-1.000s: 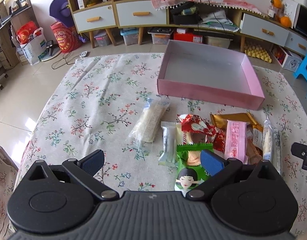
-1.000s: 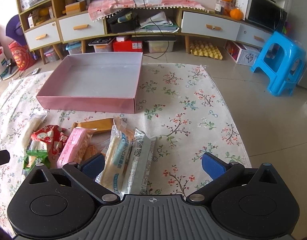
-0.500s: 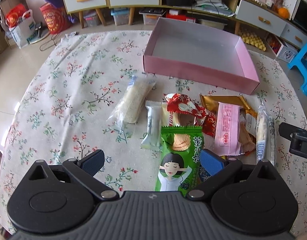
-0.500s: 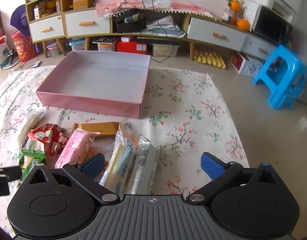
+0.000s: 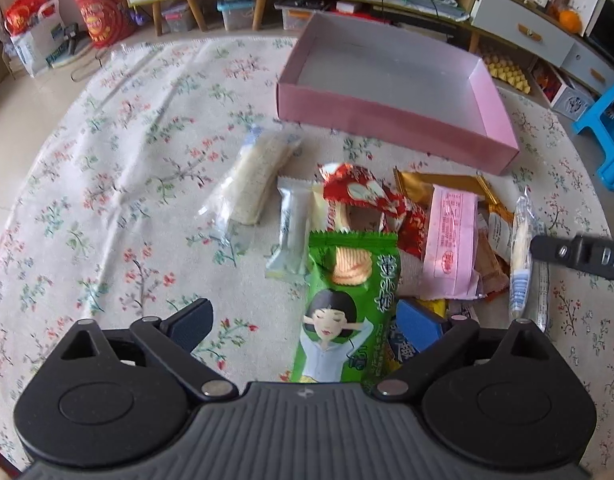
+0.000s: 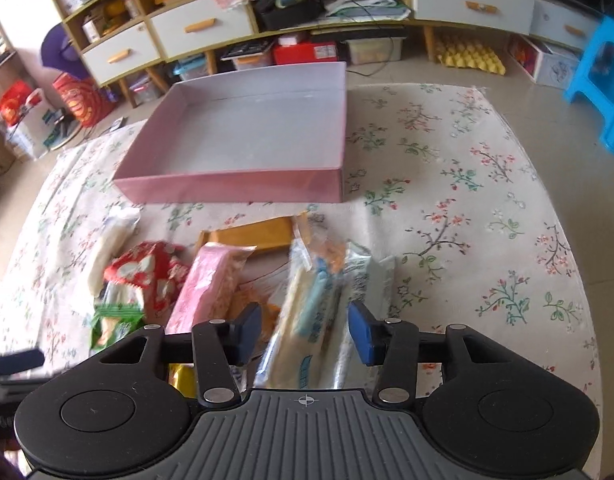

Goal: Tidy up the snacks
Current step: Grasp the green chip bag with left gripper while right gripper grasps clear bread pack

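Snack packets lie in a heap on the flowered cloth in front of an empty pink box [image 5: 387, 114] [image 6: 227, 190]. My left gripper [image 5: 305, 320] hangs over a green chip packet [image 5: 347, 304]. Its jaws are closing but stand wide, the right pad beside the packet's edge and the left pad well off it. My right gripper [image 6: 305, 332] straddles two long clear packets [image 6: 315, 312]. Its jaws are closing around them, pads close to their sides without a clear squeeze. Beside them lie a pink packet [image 6: 211, 280], a red one [image 5: 359, 192] and a gold one [image 6: 251, 234].
A white rice-cracker packet [image 5: 259, 180] and a small white bar [image 5: 293, 228] lie left of the heap. The right gripper's finger [image 5: 579, 256] reaches in from the right. Bare cloth spreads to the left [image 5: 107, 184] and right [image 6: 467, 220]. Cabinets and a blue stool [image 6: 603, 80] stand beyond.
The right gripper's jaws have narrowed sharply around the two clear packets and it has dipped closer. The left gripper has tilted further down over the green packet, its jaws a little narrower.
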A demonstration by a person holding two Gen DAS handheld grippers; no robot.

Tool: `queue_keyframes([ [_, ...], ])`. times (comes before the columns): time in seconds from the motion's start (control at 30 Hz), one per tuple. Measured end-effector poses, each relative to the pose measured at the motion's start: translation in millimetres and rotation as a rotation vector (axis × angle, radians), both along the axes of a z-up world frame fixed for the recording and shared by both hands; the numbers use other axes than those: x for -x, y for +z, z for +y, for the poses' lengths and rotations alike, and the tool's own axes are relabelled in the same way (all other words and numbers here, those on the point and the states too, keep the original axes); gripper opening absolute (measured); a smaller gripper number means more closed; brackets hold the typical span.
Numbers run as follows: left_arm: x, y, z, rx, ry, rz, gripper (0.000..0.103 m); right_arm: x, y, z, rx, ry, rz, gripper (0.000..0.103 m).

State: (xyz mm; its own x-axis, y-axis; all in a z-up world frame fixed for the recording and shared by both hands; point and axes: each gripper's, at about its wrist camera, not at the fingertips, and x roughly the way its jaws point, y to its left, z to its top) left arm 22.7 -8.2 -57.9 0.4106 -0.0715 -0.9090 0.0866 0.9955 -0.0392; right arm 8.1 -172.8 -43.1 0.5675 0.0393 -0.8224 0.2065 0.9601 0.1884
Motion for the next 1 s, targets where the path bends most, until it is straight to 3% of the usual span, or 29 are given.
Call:
queue_keyframes([
  [0.13, -3, -6, 3, 0.019, 0.011, 0.039, 0.091, 1, -9, -20, -0.045, -0.084, 0.069, 0.045],
  [0.23, -2, -7, 5, 0.042, 0.017, 0.04, 0.085, 4, -11, -29, -0.08, -0.11, 0.082, 0.036],
  [0.4, -5, -17, -2, 0.052, -0.006, 0.09, 0.06, 1, -23, -25, -0.068, -0.102, 0.121, 0.031],
  [0.47, -5, -20, -4, 0.062, -0.01, 0.107, 0.046, -1, -26, -22, -0.049, -0.1, 0.128, 0.031],
  [0.67, -2, -17, 3, 0.079, 0.0, 0.091, 0.043, -3, -45, -12, -0.003, -0.076, 0.196, 0.031],
  [0.77, -2, -10, 15, 0.119, 0.028, 0.083, 0.043, 4, -35, -12, 0.01, -0.077, 0.156, 0.029],
  [1.0, -1, 9, 32, 0.219, 0.058, 0.03, 0.043, 20, -21, -37, -0.077, -0.162, 0.124, 0.029],
])
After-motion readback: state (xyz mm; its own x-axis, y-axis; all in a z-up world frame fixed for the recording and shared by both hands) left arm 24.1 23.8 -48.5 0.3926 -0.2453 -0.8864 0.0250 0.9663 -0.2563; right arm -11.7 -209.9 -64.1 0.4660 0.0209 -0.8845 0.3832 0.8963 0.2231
